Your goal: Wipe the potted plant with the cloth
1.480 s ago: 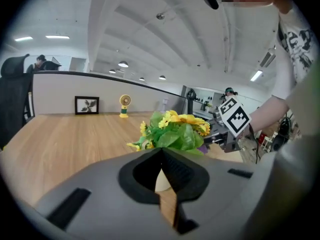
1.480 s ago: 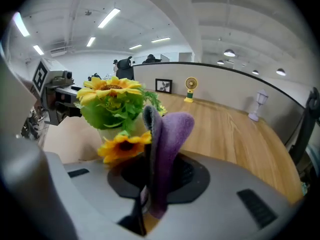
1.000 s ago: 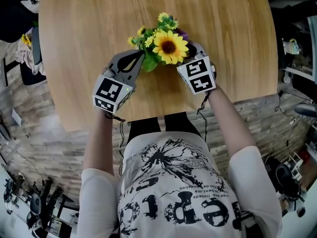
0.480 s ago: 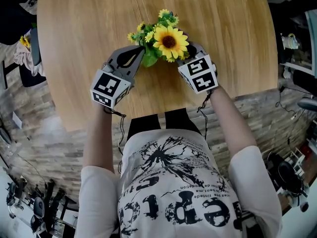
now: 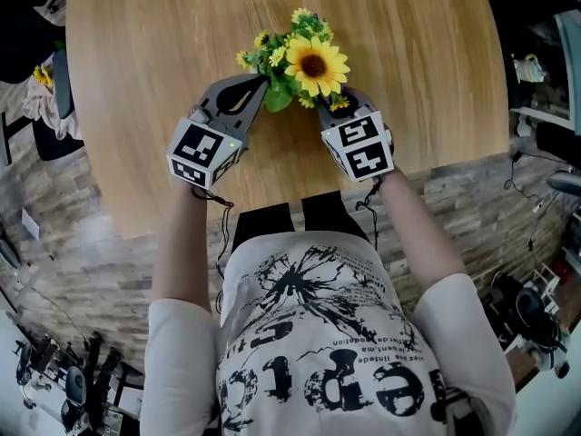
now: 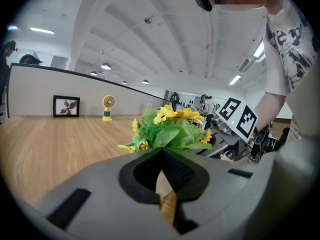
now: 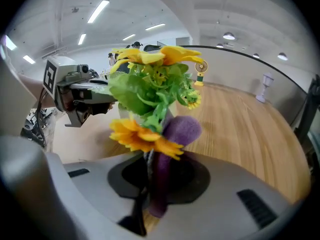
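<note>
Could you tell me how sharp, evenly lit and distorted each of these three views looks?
Head view: even light, sharp sunflower, slight warping toward the frame edges. Left gripper view: strong fisheye, dark corners. Right gripper view: same fisheye; the purple cloth and nearest yellow bloom are softly blurred.

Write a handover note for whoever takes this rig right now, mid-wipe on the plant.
Left gripper: shut, empty, tip beside the potted plant's left side; contact can't be seen.
Right gripper: shut on the purple cloth, which is up against the low leaves and a small yellow flower on the plant's right side.
The plant stands upright on the wooden table.
Done: cloth is in hand and on the plant. How much is already wiped can't be told.
Left: probably work the cloth around the remaining leaves and the pot.
</note>
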Tool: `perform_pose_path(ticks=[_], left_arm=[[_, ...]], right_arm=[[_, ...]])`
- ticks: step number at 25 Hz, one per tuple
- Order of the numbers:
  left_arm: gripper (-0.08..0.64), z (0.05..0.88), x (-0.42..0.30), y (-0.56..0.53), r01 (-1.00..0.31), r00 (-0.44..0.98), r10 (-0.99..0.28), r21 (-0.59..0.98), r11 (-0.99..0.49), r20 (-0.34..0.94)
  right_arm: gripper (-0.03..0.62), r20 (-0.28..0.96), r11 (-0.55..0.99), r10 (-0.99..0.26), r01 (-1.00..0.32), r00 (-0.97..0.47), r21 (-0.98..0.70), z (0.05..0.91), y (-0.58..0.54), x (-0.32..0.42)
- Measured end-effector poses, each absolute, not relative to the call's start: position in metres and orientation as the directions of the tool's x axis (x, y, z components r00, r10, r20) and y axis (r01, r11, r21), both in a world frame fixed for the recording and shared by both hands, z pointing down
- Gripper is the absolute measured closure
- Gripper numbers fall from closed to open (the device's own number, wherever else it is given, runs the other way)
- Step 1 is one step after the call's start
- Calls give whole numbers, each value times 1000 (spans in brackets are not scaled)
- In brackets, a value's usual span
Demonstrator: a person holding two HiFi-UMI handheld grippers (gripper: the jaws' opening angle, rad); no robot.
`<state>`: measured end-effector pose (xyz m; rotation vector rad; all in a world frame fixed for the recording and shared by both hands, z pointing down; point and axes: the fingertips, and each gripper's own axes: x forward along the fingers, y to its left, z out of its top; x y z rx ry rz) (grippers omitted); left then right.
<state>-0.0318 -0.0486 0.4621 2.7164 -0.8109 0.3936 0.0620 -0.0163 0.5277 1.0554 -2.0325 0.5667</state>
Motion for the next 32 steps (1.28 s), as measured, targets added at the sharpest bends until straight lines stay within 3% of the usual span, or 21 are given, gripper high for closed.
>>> perform_pose_path(ticks=[16, 32], left_arm=[[558, 461, -31, -47, -491, 854, -425, 197, -848, 299], [558, 461, -30, -45, -416, 898, -350, 256, -873, 265]], right_arm=[[518, 823, 597, -358, -786, -440, -161, 526, 16, 4], [518, 816, 508, -314, -812, -485, -287, 525, 18, -42]])
